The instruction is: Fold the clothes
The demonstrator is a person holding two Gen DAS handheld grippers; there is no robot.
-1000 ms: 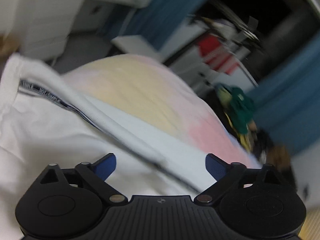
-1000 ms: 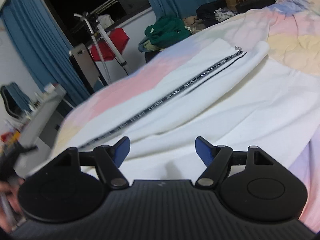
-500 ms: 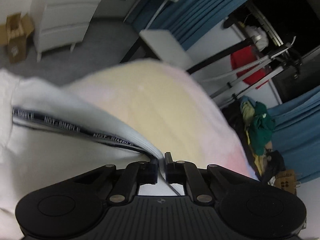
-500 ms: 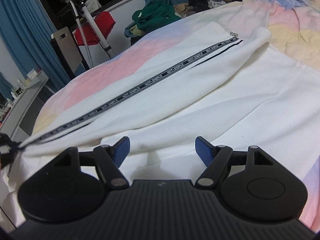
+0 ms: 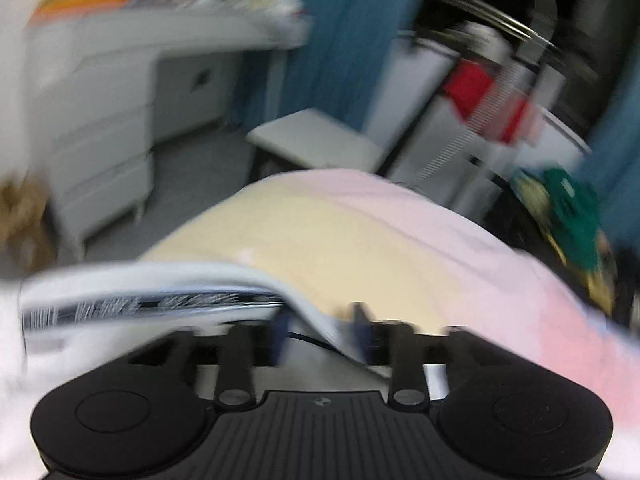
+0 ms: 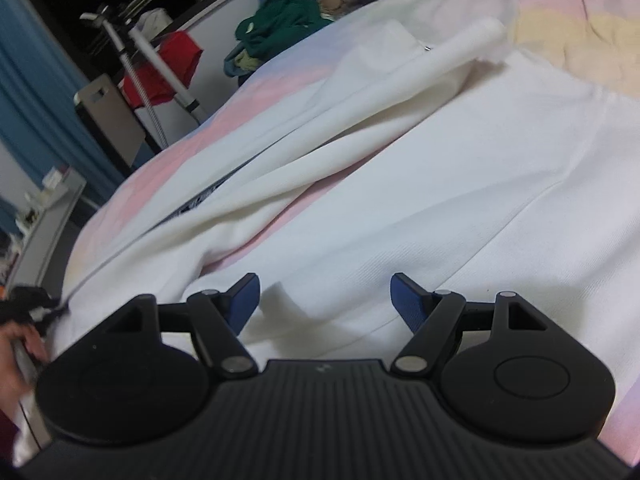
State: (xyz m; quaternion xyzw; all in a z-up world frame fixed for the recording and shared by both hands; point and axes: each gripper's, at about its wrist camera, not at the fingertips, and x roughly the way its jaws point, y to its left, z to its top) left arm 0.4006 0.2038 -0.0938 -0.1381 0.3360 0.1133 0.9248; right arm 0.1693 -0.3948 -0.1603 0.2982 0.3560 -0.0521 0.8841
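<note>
Bed (image 6: 560,28): covered by a pastel blanket in pink, yellow and lilac patches; it carries the garment.
White garment (image 6: 440,184): spread across the bed, with a long folded part running diagonally toward the far end; a black lettered band (image 5: 132,306) follows its edge.
Green clothes pile (image 6: 280,28): beyond the bed's far side, well apart from the white garment.
Right gripper (image 6: 324,300): hovers just above the white cloth, blue-padded fingers (image 6: 244,298) spread wide, nothing between them.
Left gripper (image 5: 320,334): at the garment's banded edge; the view is badly blurred, but the fingers seem parted somewhat with the cloth's edge lying between them, and whether they pinch it I cannot tell.
</note>
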